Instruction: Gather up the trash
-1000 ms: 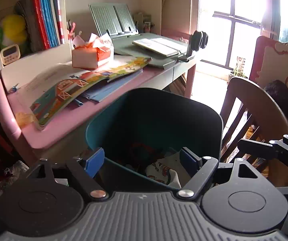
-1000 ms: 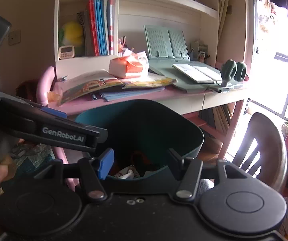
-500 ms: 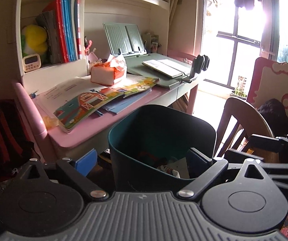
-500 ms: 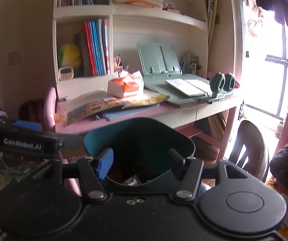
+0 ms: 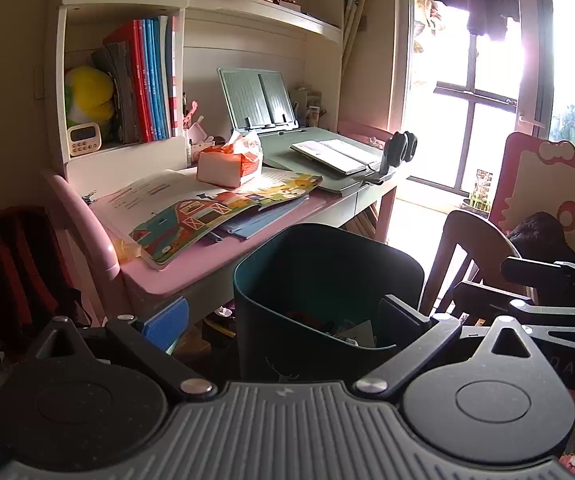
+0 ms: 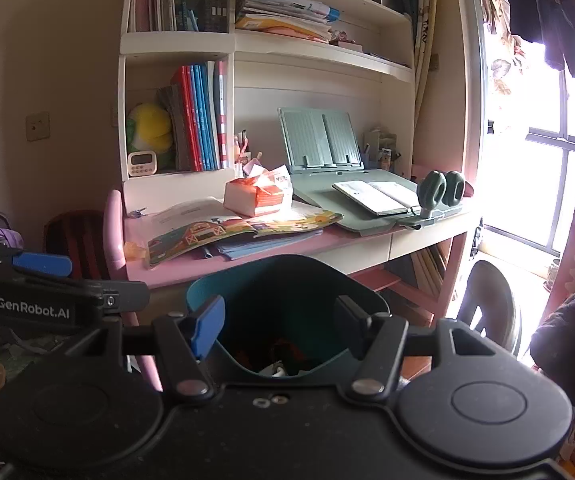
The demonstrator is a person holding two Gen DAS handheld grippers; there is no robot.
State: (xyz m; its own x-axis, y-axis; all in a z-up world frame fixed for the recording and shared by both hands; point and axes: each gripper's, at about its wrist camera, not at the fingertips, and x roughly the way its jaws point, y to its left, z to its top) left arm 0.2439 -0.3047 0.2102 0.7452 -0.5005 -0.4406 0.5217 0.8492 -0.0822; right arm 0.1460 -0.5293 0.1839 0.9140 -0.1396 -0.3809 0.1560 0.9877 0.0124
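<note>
Left hand-held gripper (image 5: 283,322): released, jaws at full spread, nothing between the pads; a second ago they stood narrower and close over the mouth of the bin (image 5: 327,304). Right hand-held gripper (image 6: 279,326): also released and empty, jaws parted around the view of the bin's mouth rather than on its rim.

Change noted — both views have drawn back and lifted; the bin, which filled the lower frame a second ago, now sits smaller and just ahead of the fingertips, and more of the bookshelf (image 6: 179,44) and window (image 5: 475,100) has come into view.

Location of the task's thing: scraps of trash (image 5: 351,332) lie at the bottom of the bin, directly ahead of and below both hand-held grippers; the bin stands on the floor, just in front of the counter (image 5: 191,264).

Judgement — a drop into the bin appears complete, with both hand-held grippers free for the next item; a small orange scrap (image 5: 127,249) at the counter's near left corner, ahead and to the left, looks a likely candidate, though its nature cannot be confirmed; the open picture book (image 5: 215,210) and tissue box (image 5: 227,166) do not read as trash.
</note>
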